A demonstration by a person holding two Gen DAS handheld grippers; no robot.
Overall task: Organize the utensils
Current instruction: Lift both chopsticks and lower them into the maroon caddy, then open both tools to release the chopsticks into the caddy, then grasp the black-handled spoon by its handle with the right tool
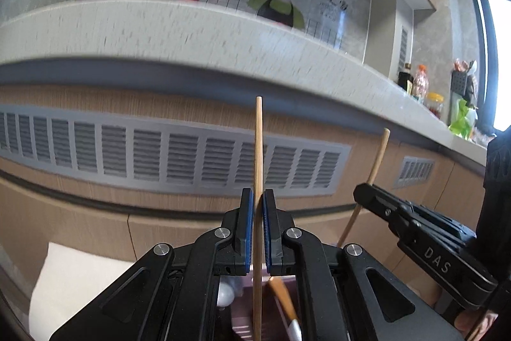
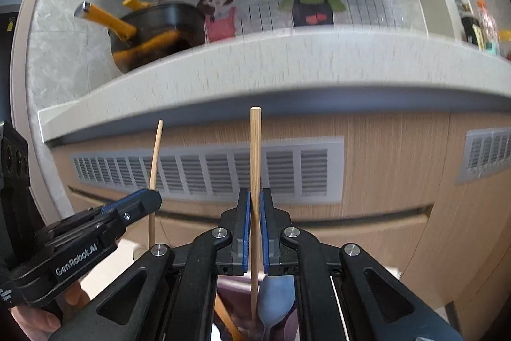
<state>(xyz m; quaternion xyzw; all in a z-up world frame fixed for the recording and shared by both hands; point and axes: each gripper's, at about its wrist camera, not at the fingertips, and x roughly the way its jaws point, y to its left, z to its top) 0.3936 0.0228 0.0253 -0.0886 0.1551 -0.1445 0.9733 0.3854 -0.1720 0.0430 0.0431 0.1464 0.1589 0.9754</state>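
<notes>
My left gripper (image 1: 258, 197) is shut on a wooden chopstick (image 1: 258, 149) that stands upright between its blue pads. My right gripper (image 2: 254, 197) is shut on a second wooden chopstick (image 2: 255, 155), also upright. Each gripper shows in the other's view: the right one (image 1: 362, 190) with its chopstick (image 1: 378, 155), the left one (image 2: 153, 197) with its chopstick (image 2: 155, 155). Below the fingers lies a purplish container (image 2: 233, 293) holding a blue-grey spoon (image 2: 276, 302) and an orange-handled utensil (image 1: 282, 296). Most of the container is hidden by the grippers.
A grey stone counter edge (image 1: 191, 31) runs across above wooden cabinet fronts with grey vents (image 1: 179, 155). A black pot with orange handle (image 2: 153, 31) stands on the counter. Bottles and jars (image 1: 421, 85) stand at the far right. A white cloth (image 1: 73, 283) lies at lower left.
</notes>
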